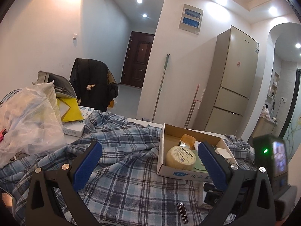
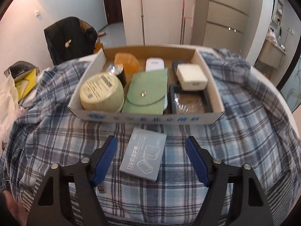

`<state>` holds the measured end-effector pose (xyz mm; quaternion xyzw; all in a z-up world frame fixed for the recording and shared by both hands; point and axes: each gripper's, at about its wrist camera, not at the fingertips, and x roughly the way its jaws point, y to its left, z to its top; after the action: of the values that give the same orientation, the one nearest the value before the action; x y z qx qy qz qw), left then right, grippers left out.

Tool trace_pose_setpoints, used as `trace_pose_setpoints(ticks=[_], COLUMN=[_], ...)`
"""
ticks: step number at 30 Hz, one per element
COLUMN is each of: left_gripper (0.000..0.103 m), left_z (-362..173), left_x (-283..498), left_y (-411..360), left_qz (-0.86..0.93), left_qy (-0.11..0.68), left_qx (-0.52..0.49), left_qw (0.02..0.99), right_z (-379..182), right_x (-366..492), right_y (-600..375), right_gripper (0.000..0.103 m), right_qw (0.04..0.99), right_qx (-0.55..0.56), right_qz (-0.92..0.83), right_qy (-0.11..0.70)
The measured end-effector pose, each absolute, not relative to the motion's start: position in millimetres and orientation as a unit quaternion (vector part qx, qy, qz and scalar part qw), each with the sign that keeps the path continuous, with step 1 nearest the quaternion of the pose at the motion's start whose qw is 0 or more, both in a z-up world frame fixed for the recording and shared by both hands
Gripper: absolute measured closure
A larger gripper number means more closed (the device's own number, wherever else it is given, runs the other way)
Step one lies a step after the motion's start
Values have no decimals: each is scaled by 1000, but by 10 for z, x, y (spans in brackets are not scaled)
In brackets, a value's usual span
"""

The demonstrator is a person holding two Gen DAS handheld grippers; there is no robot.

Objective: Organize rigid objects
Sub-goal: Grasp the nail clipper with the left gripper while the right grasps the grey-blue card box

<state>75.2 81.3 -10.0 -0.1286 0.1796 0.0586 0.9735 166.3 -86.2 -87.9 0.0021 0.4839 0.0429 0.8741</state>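
A shallow cardboard box (image 2: 146, 119) sits on the plaid cloth and holds a tape roll (image 2: 100, 92), a green wallet (image 2: 148, 92), a white charger (image 2: 191, 77), an orange case (image 2: 127, 61) and a black tray (image 2: 190, 101). A grey packet (image 2: 144, 154) lies on the cloth in front of the box, between the fingers of my open right gripper (image 2: 151, 148). My left gripper (image 1: 150, 155) is open and empty, left of the box (image 1: 161, 167). A metal nail clipper (image 1: 182, 211) lies on the cloth near it.
Plastic bags (image 1: 28, 118), a yellow envelope (image 1: 70, 109) and a white carton (image 1: 79, 124) pile up at the left. A chair with a black jacket (image 1: 94, 82), a fridge (image 1: 233, 82) and a mop (image 1: 161, 82) stand beyond the table.
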Motion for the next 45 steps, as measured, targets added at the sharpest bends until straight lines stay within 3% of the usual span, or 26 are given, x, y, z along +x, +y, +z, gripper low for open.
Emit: trace_pose_setpoints(ticks=[4, 8, 23, 30, 32, 34, 35, 40, 43, 45], left_gripper=[0, 0, 0, 0, 7, 23, 26, 70, 81, 82], left_z=[-91, -101, -124, -259, -277, -298, -307, -379, -411, -424], left_x=[752, 762, 787, 955, 987, 1020, 1028, 1111, 1158, 1174], left_y=[814, 789, 763, 551, 512, 499, 511, 492, 426, 346], left_qz=[55, 56, 54, 46, 28, 8, 0, -44, -62, -60], left_qy=[182, 187, 201, 286, 312, 344, 354, 427, 455, 466], left_qx=[-133, -127, -117, -69, -69, -88, -100, -149, -160, -145], left_qw=[973, 973, 971, 955, 947, 935, 930, 891, 874, 871], right_z=[-1020, -1106, -850, -922, -930, -947, -958, -1130, -1136, -1134], right_x=[1689, 1693, 1461, 1387, 1381, 1397, 1408, 1472, 1475, 1464], right_y=[-854, -775, -1505, -1764, -1799, -1840, -1855, -1925, -1970, -1994], right_gripper=[36, 56, 57, 57, 57, 57, 57, 57, 57, 57], right_qw=[863, 853, 866, 876, 881, 880, 880, 866, 866, 866], right_qx=[-2, -31, -55, -53, -50, -41, -36, -20, -7, -1], right_qz=[45, 51, 43, 51, 53, 52, 54, 49, 48, 49], right_qy=[503, 518, 495, 477, 468, 470, 471, 498, 498, 497])
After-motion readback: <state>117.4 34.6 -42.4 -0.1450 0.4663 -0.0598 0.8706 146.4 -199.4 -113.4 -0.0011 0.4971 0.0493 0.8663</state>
